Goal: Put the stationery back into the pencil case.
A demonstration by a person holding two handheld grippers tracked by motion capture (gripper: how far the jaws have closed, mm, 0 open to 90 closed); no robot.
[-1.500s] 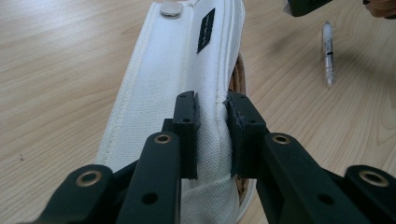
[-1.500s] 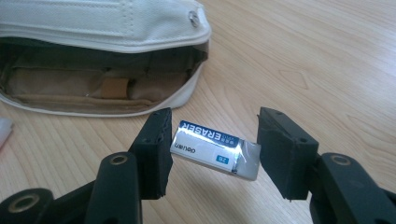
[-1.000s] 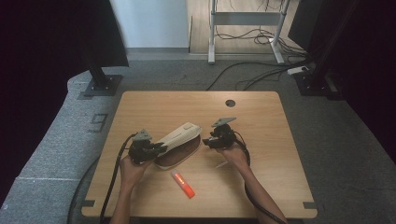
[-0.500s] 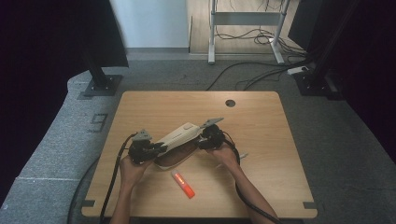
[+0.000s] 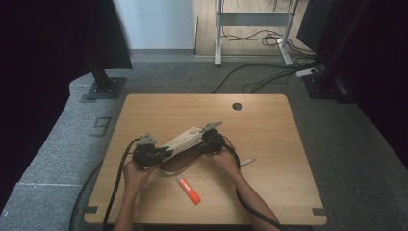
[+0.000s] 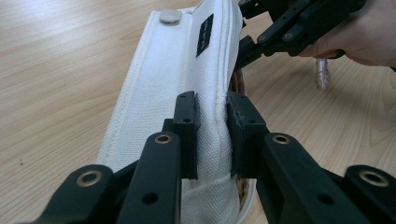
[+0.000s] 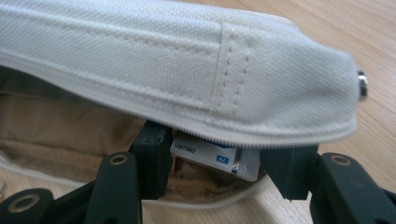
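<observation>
pouch (image 5: 182, 142) of white canvas, lying near the middle of the wooden counter (image 5: 269, 130), long axis slanting from near left to far right. mouth open along the near side, tan lining showing underneath the raised flap.

left tool (image 6: 212, 122) clamped narrow on the upper seam of the pouch at its near end, jaws pressed flat against both faces of the fabric. probably pinned there to keep the flap lifted and the pouch from sliding while the other end gets worked.

right tool (image 7: 212, 156) pushed into the open mouth at the far end, jaws set fairly wide with a small white and blue box (image 7: 212, 156) between them, tucked under the flap edge. cannot tell whether the jaws actually grip the box or merely straddle it. placed so, most likely, either to push the box in or draw it out; no telling which.

orange marker (image 5: 188, 189) lying loose on the counter just in front of the pouch, apart from it. small clear pen-like thing (image 5: 247, 162) beside the right hand (image 5: 226, 159), also on the counter. snap stud (image 6: 170, 16) showing on the flap's far end, unfastened.
</observation>
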